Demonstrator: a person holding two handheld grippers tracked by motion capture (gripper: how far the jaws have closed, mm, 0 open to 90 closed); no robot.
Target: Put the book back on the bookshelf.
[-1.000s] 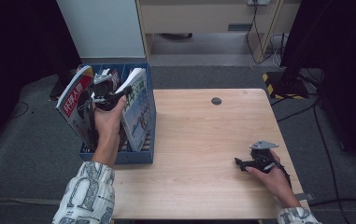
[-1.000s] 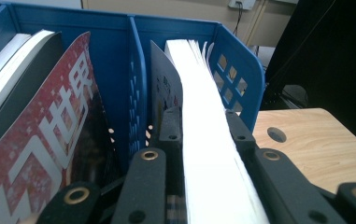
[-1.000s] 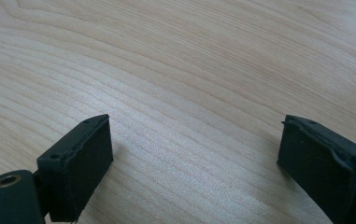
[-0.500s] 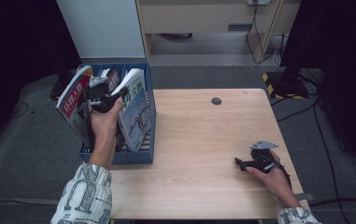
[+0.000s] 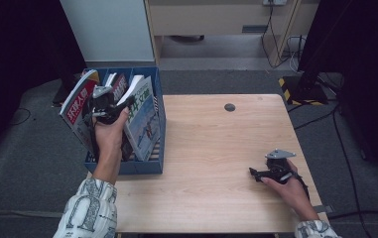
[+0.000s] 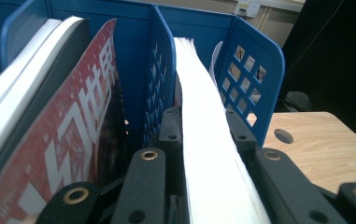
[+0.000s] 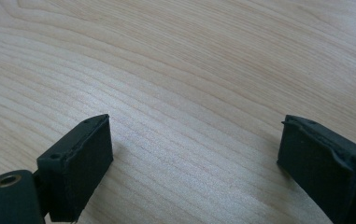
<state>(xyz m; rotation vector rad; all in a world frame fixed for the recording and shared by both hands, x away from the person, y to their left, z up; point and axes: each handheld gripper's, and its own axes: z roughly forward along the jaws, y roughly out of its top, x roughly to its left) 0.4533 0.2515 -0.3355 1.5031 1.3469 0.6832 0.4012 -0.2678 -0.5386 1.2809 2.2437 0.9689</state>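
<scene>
My left gripper [image 5: 108, 105] is clamped on the white magazine [image 6: 208, 140] in the blue rack [image 5: 149, 166] at the left of the frame, so I lower it slowly and straight, while my right gripper [image 5: 262, 173] rests wide open on the table [image 5: 211, 148].

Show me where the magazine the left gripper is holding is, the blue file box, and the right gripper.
magazine [image 6: 208, 140], left gripper view, white page edge between the jaws.
blue file box [image 5: 127, 167], high view, near front wall.
right gripper [image 5: 252, 171], high view, at its jaw tips on the table.
</scene>
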